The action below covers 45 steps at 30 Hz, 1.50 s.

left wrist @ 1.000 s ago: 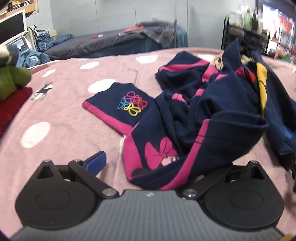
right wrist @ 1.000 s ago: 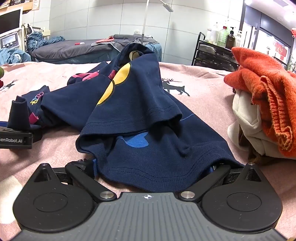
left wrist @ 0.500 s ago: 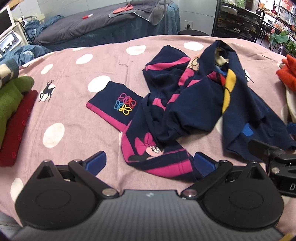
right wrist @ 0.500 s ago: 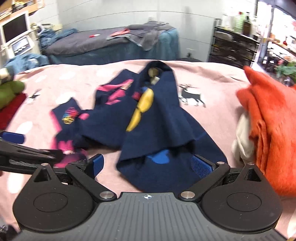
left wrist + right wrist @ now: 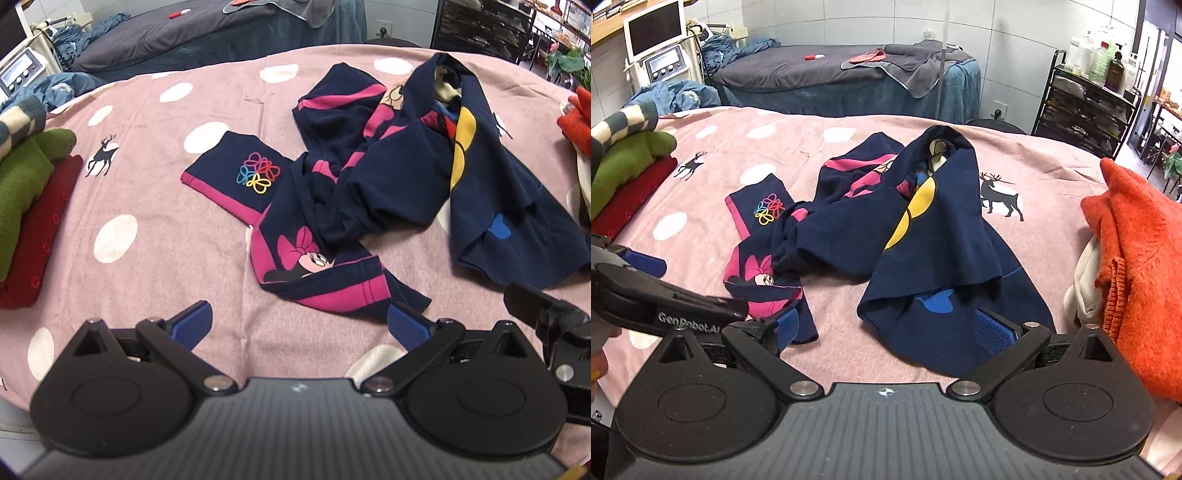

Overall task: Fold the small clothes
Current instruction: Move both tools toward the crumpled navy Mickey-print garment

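Note:
A crumpled navy garment (image 5: pixel 373 184) (image 5: pixel 886 229) with pink bands and cartoon prints lies bunched on the pink spotted cloth (image 5: pixel 166 258) (image 5: pixel 827 136). A sleeve with a coloured flower print (image 5: pixel 243 173) (image 5: pixel 757 206) spreads flat to its left. My left gripper (image 5: pixel 299 325) is open just short of the garment's near pink hem, holding nothing. My right gripper (image 5: pixel 890 332) is open too, its fingers either side of the garment's near navy edge, with no grip on it. The left gripper's body (image 5: pixel 661 299) shows at the left of the right wrist view.
Folded red, green and checked clothes (image 5: pixel 26 206) (image 5: pixel 624 170) are stacked at the left edge. An orange knit over a white garment (image 5: pixel 1134 266) (image 5: pixel 576 118) sits at the right. Beyond the table are a dark bed (image 5: pixel 831 74) and a black shelf rack (image 5: pixel 1086 107).
Both grippers let go of the garment and opened. They pulled back and rose, and the garment dropped from its lifted state into a heap on the cloth.

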Each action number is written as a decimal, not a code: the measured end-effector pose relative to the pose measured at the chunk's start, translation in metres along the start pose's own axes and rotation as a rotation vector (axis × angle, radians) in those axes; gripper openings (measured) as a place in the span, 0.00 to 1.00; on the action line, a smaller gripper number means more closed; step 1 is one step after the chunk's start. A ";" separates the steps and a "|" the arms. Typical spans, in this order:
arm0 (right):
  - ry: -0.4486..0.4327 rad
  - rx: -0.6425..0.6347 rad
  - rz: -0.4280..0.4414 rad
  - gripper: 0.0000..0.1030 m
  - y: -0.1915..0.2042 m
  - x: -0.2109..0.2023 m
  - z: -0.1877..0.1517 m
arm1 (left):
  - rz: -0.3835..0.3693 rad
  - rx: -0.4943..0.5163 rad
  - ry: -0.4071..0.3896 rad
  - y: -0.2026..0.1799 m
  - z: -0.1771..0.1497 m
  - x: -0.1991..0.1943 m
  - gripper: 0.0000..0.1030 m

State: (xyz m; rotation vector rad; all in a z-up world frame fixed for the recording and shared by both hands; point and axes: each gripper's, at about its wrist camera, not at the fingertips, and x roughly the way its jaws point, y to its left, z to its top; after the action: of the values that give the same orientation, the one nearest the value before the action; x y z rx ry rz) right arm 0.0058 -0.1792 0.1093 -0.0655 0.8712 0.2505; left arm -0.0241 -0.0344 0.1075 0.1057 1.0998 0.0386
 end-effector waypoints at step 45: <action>-0.123 -0.003 0.041 1.00 -0.004 -0.046 -0.007 | 0.104 -0.010 -0.025 -0.007 0.008 -0.039 1.00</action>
State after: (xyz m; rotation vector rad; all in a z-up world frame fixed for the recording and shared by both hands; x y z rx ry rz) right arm -0.0272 -0.1930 0.1398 -0.0349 0.7505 0.2914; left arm -0.0353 -0.0456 0.1448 0.1540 1.0683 0.1353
